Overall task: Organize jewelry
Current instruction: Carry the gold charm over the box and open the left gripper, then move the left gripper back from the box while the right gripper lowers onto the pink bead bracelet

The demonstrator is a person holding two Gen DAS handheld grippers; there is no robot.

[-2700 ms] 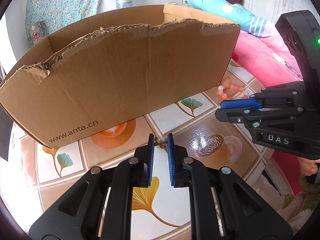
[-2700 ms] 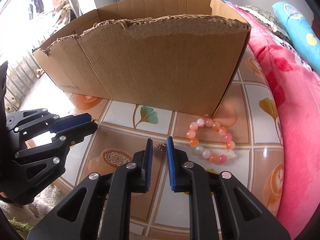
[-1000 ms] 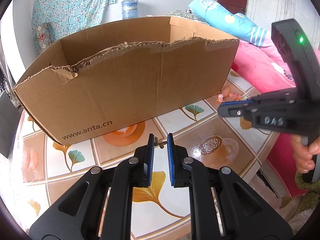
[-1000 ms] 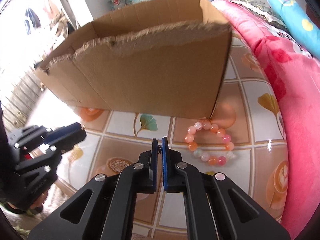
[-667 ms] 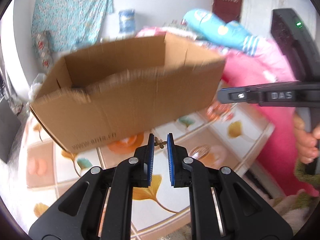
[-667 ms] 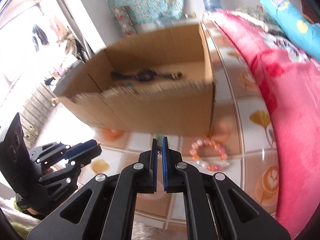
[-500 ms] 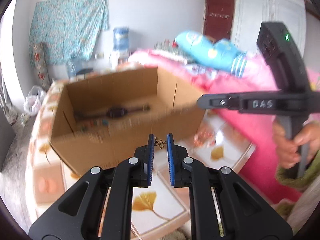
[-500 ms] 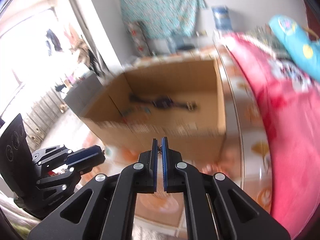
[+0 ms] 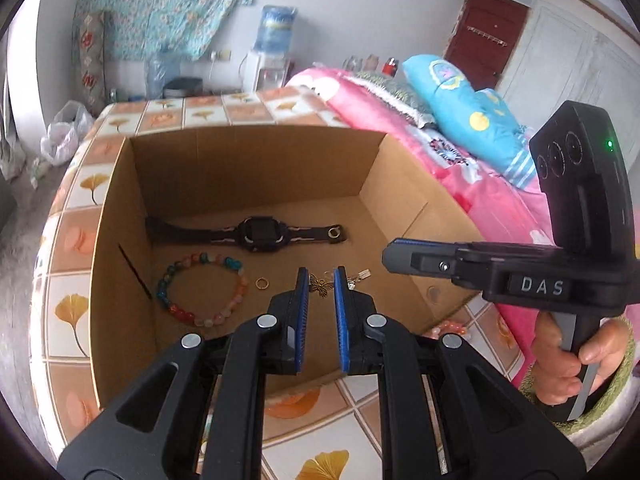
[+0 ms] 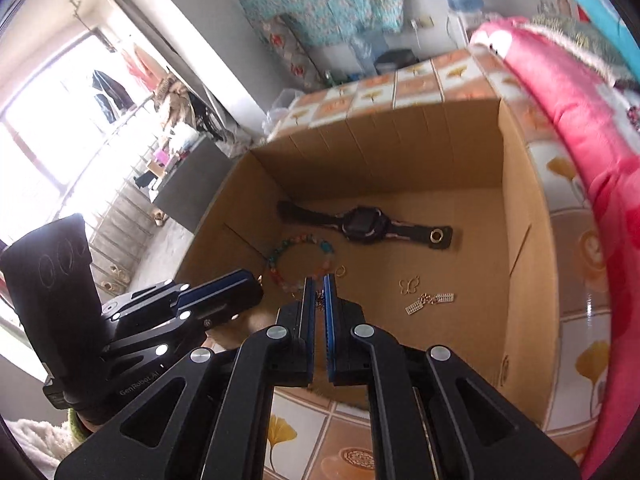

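Two grippers: both hang above the open brown cardboard box (image 9: 256,184), centre frame in each view.
Held piece: a small bronze butterfly charm (image 9: 321,286) on a thin chain sits between the blue pads of the left gripper (image 9: 319,284), which is clenched lightly on it.
Chain end: the right gripper (image 10: 319,290) is pinched tight on a bit of the same fine chain (image 10: 319,295), as far as the small links show.
Already in box: a black wristwatch (image 9: 256,234) at the back, a multicoloured bead bracelet (image 9: 200,292) lower left, a small gold ring (image 9: 261,283), a gold butterfly outline piece (image 10: 409,285) and a pale rhinestone piece (image 10: 430,301).
Left outside: a pink-orange bead bracelet (image 9: 450,326) lies on the tiled-pattern desk (image 9: 68,248), just beside the box's lower right corner.
Progress: most pieces look stowed; the chain needs lowering and releasing, then the outside bracelet.
Surroundings: a pink bedcover (image 9: 400,120) at right.
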